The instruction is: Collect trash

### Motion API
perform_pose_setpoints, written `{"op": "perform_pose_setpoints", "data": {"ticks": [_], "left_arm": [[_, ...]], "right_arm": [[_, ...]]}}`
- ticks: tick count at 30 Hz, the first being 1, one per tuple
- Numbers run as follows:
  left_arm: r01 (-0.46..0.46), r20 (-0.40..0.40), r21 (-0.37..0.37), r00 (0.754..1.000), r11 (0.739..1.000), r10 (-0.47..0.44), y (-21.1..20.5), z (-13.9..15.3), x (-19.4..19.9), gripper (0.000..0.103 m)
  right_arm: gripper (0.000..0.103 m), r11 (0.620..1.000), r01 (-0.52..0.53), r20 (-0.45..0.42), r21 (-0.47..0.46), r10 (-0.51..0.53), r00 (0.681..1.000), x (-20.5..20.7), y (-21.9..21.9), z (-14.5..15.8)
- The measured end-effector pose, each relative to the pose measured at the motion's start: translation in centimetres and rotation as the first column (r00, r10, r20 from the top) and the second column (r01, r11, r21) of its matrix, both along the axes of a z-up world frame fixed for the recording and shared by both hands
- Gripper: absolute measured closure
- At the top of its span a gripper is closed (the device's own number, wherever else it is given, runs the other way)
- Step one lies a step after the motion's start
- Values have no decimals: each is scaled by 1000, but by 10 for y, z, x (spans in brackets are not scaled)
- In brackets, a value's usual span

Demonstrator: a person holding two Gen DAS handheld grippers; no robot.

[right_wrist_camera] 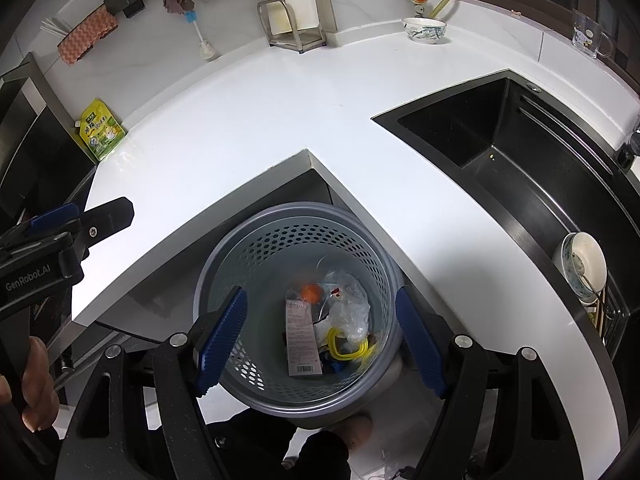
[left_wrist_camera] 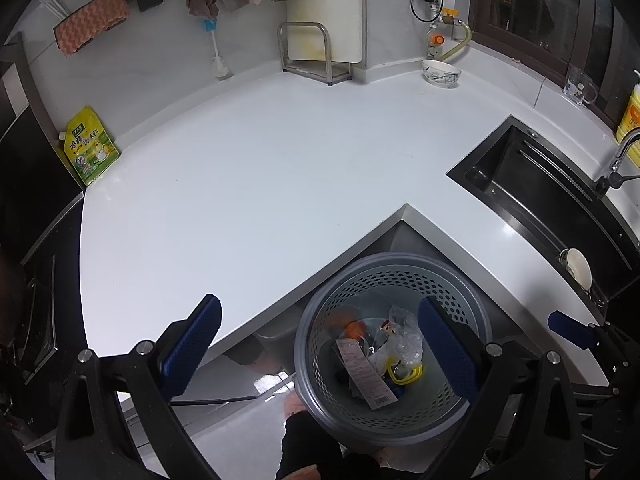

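Note:
A grey perforated trash bin stands on the floor in the inner corner of the white L-shaped counter. Inside it lie a clear plastic bag, a paper label with a barcode, a yellow ring and an orange piece. My left gripper hovers open over the bin's near-left side, nothing between its blue pads. My right gripper hangs open directly above the bin, also holding nothing. A hand holds the left gripper's handle at the left edge of the right wrist view.
A green seasoning pouch leans on the wall at the counter's left end. A patterned bowl, a metal rack and a glass mug stand at the back. The black sink at right holds dishes.

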State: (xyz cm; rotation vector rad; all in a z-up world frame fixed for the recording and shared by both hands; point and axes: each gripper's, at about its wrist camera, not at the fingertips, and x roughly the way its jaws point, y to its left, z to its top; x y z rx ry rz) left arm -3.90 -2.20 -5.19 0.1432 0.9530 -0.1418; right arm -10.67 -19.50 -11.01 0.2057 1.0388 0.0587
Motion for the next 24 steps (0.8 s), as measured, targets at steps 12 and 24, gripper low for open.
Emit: {"op": "perform_pose_setpoints", "data": {"ticks": [12,24], "left_arm": [[-2,-4,1,1000,1000,2,1,-1,1,6],[-6,-6,7,1000,1000,6,2,-2,0,6]], "right_arm": [[30,1000,1,1,0,-1,1000,0,0,0],[30,1000,2,9,-6,-2,1000,1,3,2]]}}
